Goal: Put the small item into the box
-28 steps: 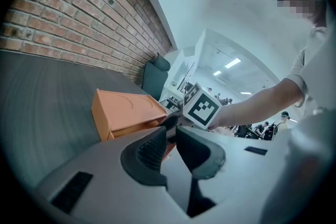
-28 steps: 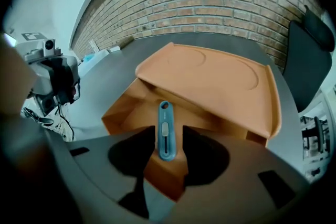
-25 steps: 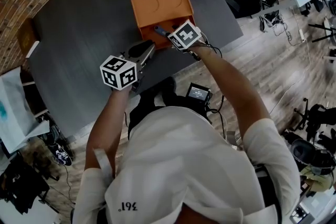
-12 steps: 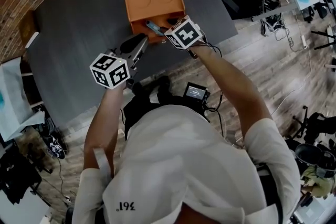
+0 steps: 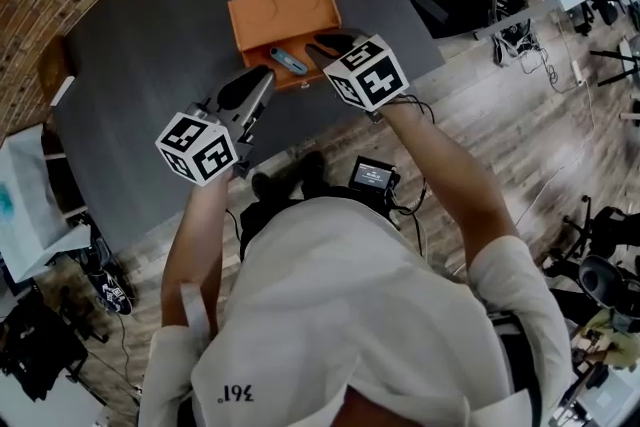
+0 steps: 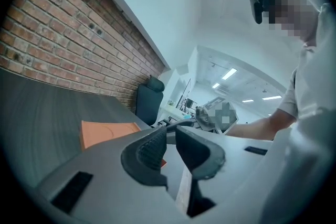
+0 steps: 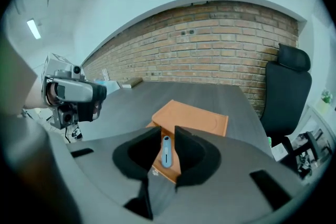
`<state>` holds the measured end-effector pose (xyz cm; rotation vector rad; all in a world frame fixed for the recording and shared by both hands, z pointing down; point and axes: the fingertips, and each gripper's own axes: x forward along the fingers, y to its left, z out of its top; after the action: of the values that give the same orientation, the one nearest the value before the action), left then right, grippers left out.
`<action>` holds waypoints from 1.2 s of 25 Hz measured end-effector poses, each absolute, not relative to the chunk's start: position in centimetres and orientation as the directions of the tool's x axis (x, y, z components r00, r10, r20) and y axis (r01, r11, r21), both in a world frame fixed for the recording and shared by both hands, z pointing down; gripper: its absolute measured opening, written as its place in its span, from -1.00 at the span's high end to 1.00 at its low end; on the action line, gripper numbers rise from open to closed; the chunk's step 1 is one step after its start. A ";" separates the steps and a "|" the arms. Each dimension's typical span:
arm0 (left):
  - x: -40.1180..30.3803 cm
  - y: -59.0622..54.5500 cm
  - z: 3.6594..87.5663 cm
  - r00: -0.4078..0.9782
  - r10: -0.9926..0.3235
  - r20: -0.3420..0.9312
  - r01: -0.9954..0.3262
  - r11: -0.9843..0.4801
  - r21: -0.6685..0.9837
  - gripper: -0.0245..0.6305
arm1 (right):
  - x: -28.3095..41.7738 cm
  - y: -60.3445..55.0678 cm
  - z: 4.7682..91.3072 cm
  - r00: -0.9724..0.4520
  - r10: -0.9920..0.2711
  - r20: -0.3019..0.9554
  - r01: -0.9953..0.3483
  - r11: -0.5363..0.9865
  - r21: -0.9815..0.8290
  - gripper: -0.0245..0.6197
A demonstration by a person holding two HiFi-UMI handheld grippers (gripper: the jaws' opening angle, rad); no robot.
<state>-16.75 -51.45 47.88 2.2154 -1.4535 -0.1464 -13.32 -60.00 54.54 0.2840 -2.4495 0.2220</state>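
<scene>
A small, pale-blue, pen-shaped item (image 5: 289,62) lies inside the open orange cardboard box (image 5: 280,15) on a dark grey tabletop (image 5: 150,65). The right gripper (image 5: 327,44) hangs just above the box's near edge. Its fingers have just been closing and stand partly apart, with nothing between them. The item shows in the box through the gap. Beside the box, the left gripper (image 5: 256,81) hovers over bare tabletop, its fingers narrowly apart and empty.
</scene>
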 end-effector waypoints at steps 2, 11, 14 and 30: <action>-16.9 -51.1 46.7 0.432 -0.890 0.145 -0.834 -0.333 0.440 0.74 | -13.1 -60.0 53.2 -0.785 -0.172 0.595 -0.280 0.955 -0.094 0.68; -17.2 -48.7 42.2 0.478 -0.876 0.062 -0.812 -0.414 0.411 0.76 | -12.5 -58.6 47.6 -0.835 -0.290 0.467 -0.378 0.920 -0.105 0.80; -17.6 -47.7 41.1 0.490 -0.871 0.038 -0.803 -0.434 0.409 0.78 | -12.6 -57.8 46.1 -0.840 -0.320 0.438 -0.403 0.909 -0.109 0.82; -19.0 -42.0 37.2 0.548 -0.835 -0.039 -0.756 -0.515 0.404 0.82 | -11.5 -52.4 39.9 -0.839 -0.434 0.329 -0.487 0.868 -0.096 0.88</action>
<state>-19.02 -41.95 37.18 2.4478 -1.3082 -0.3260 -11.46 -52.42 39.94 0.6926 -2.7435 0.2537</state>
